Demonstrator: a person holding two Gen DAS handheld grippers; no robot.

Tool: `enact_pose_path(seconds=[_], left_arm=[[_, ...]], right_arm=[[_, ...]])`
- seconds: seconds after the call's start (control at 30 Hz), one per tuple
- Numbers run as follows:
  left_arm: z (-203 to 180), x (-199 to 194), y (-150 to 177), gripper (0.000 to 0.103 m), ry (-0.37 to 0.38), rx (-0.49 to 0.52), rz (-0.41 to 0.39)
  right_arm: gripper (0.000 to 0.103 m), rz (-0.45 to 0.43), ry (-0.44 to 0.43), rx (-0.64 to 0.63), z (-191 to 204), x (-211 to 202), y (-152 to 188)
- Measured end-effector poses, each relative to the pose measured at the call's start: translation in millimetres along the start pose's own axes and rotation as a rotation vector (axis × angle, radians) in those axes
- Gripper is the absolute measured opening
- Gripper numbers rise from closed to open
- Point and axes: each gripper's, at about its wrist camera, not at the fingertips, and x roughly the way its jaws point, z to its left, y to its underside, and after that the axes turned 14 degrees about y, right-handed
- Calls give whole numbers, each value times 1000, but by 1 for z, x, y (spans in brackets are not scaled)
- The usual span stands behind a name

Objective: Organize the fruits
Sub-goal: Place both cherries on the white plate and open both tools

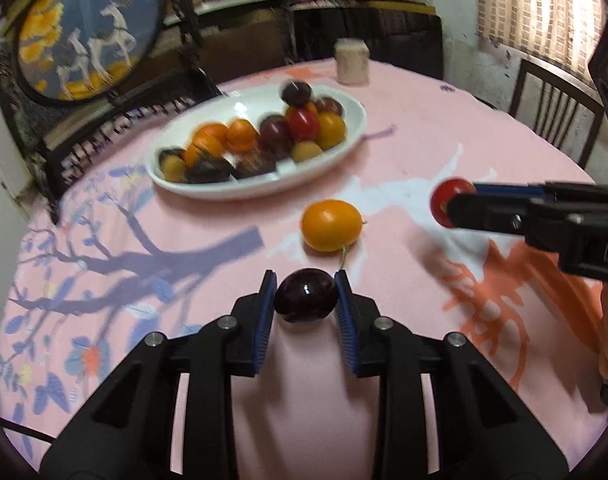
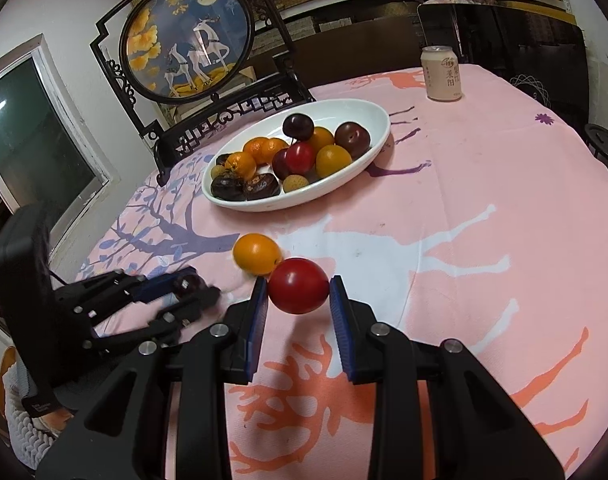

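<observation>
- Your left tongs (image 1: 306, 300) are clamped on a dark plum (image 1: 306, 301), and your right tongs (image 2: 298, 292) on a red plum (image 2: 298, 286); both fruits are round and glossy, so a loosened grip could let either roll.
- Between you and the white dish (image 2: 378, 136) lies a loose orange fruit (image 2: 257, 253); a low pass could knock it rolling.
- That dish is heaped, so a dropped plum may tumble out.
- Right of the dish, the tabletop (image 2: 484, 184) lies open, with a can (image 2: 442, 74) far back.
</observation>
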Motion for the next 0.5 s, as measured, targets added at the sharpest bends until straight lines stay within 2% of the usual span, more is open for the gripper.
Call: enact_pose_path(seconds=[0.13,0.27,0.4,0.5], left_arm=[[13,-8,-19,30,-42,-22,-47],[39,-4,-61,30,-64,-63,-70],[69,9,-96,30,-73,-135,-99],[87,33,-110,30,-120,-164,-89]], right_arm=[[32,-23,14,-30,6,0,-14],[32,-57,43,-52,14,6,-56],[32,-38,37,-43,20,34,-92],[32,2,37,-52,29,66,-107]])
